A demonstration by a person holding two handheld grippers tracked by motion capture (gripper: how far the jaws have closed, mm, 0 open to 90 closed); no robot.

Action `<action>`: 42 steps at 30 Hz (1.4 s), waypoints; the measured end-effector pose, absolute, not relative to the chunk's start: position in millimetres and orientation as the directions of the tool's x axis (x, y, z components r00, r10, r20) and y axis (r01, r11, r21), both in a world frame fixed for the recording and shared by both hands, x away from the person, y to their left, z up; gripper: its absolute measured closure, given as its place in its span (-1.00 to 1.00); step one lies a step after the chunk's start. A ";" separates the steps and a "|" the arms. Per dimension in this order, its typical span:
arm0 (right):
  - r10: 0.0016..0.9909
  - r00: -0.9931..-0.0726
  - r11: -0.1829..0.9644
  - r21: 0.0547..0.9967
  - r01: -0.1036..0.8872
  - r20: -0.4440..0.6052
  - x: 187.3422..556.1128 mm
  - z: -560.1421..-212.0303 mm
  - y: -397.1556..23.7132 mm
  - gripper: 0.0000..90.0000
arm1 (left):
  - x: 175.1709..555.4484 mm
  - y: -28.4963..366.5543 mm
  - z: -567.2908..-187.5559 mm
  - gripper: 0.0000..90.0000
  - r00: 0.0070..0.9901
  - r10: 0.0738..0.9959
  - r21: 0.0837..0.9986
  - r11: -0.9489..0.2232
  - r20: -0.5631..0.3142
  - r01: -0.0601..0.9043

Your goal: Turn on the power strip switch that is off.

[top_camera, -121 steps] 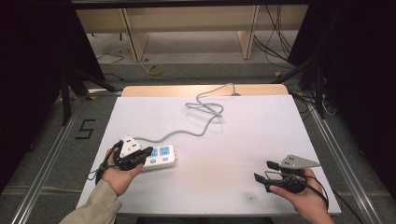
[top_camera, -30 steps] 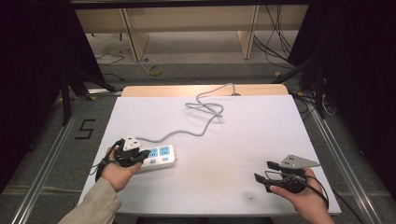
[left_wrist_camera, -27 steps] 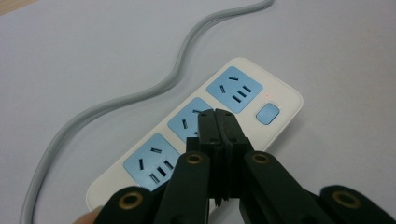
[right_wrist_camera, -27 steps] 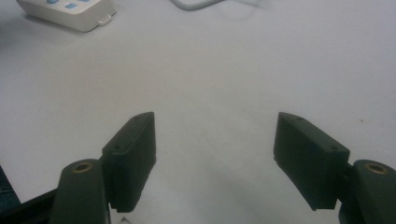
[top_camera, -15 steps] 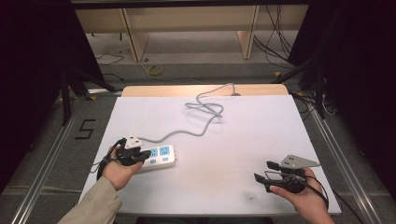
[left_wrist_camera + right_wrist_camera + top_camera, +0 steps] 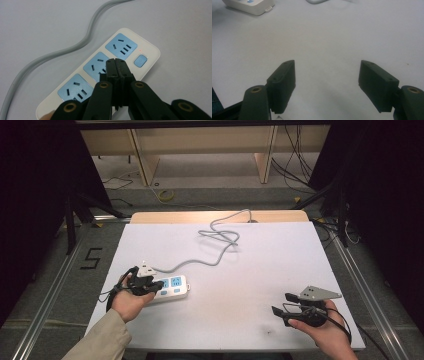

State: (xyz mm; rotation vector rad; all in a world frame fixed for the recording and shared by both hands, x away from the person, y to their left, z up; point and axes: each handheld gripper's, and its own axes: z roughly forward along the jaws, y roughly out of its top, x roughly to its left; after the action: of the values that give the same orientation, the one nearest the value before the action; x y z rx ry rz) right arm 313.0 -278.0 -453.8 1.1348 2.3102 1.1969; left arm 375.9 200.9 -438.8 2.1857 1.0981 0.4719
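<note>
A white power strip (image 6: 172,288) with three blue socket panels lies at the table's front left; its grey cable (image 6: 220,240) loops toward the far edge. In the left gripper view the power strip (image 6: 147,53) shows a blue button and a small red light. My left gripper (image 6: 116,65) is shut, its jaws pressed together with nothing between them, their tips over the middle socket. From above, the left gripper (image 6: 156,285) lies over the strip's left part. My right gripper (image 6: 283,305) is open at the front right, with only bare table between its fingers (image 6: 283,82).
The white table (image 6: 280,265) has a wooden strip along its far edge. Beyond it stand wooden shelf legs and loose cables on the floor. A metal frame rail runs along each side. The power strip's corner (image 6: 252,7) shows far off in the right gripper view.
The left gripper has tilted lower over the power strip since four seconds ago. The right hand and the strip have not moved.
</note>
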 end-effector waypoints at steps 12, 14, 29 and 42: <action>0.761 -0.644 0.344 0.788 0.511 0.085 313.2 -454.3 -278.2 -0.33 | 378.1 196.8 -442.1 1.00 0.619 0.784 0.651 -0.494 0.046 0.577; 0.760 -0.644 0.343 0.789 0.511 0.086 313.3 -454.6 -277.8 -0.33 | 378.1 196.2 -442.6 1.00 0.623 0.781 0.646 -0.498 0.044 0.579; 0.760 -0.644 0.343 0.789 0.510 0.086 313.0 -454.5 -277.8 -0.33 | 379.2 191.6 -446.5 1.00 0.649 0.757 0.621 -0.545 0.075 0.563; 0.759 -0.646 0.345 0.788 0.510 0.085 313.0 -454.6 -277.7 -0.33 | 380.6 190.4 -447.1 1.00 0.652 0.754 0.615 -0.554 0.085 0.561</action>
State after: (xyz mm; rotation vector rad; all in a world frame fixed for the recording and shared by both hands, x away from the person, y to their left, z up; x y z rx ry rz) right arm 313.0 -277.7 -454.6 1.1305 2.3171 1.1934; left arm 380.6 190.4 -447.1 2.3181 1.0196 0.4613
